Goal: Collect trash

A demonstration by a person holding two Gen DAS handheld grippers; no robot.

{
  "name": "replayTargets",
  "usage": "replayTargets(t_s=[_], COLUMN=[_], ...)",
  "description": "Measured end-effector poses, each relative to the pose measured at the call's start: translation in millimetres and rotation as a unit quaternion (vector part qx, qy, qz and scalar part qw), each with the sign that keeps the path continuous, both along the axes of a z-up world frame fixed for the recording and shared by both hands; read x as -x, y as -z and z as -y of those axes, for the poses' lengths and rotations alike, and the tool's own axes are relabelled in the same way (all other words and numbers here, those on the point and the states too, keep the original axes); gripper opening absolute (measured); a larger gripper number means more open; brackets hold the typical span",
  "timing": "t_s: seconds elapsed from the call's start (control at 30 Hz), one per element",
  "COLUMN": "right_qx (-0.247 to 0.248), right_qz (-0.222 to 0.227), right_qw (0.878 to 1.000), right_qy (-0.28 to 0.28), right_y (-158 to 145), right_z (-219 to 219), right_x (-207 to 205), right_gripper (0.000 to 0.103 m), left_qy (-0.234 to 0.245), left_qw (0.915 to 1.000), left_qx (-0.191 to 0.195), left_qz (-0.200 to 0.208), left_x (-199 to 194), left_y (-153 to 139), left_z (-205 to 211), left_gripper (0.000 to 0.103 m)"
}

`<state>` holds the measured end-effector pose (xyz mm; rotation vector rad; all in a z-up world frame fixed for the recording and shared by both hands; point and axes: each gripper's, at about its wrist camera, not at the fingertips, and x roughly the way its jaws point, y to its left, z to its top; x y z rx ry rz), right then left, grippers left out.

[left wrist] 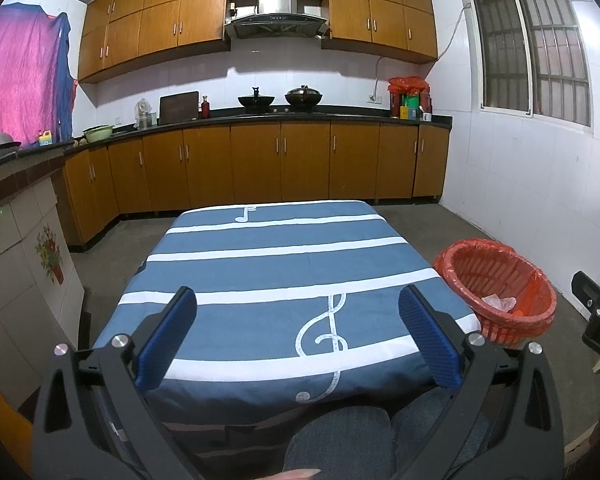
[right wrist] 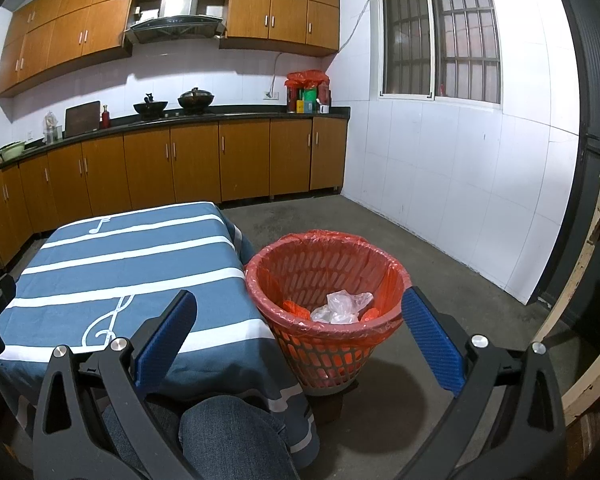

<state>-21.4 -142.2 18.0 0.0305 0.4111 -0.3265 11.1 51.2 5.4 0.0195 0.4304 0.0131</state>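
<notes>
A red trash basket (right wrist: 324,320) with a red liner stands on the floor at the table's right side; it also shows in the left wrist view (left wrist: 496,288). Crumpled clear plastic (right wrist: 342,306) and orange scraps (right wrist: 296,308) lie inside it. The table (left wrist: 276,272) has a blue cloth with white stripes and music notes; I see no loose trash on it. My left gripper (left wrist: 298,312) is open and empty above the table's near edge. My right gripper (right wrist: 300,316) is open and empty, held in front of the basket.
Brown kitchen cabinets and a dark counter (left wrist: 300,116) with pots run along the far wall. A white tiled wall (right wrist: 460,184) and window are to the right. A wooden frame (right wrist: 588,280) stands at the far right. The person's knees (right wrist: 228,436) sit below the grippers.
</notes>
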Motion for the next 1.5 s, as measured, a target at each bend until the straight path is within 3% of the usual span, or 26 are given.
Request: replayTargets(t_s=[1.5], right_qx=[-0.002], right_qz=[-0.003], right_qw=[1.000], right_qy=[0.001], right_y=[2.2], right_z=[-1.1], right_x=[6.5], right_gripper=[0.101], left_qy=[-0.001], left_qw=[1.0000], left_qx=[0.000], left_qz=[-0.006], left_x=[-2.7], left_y=[2.0], left_z=[-1.0], left_gripper=[0.099])
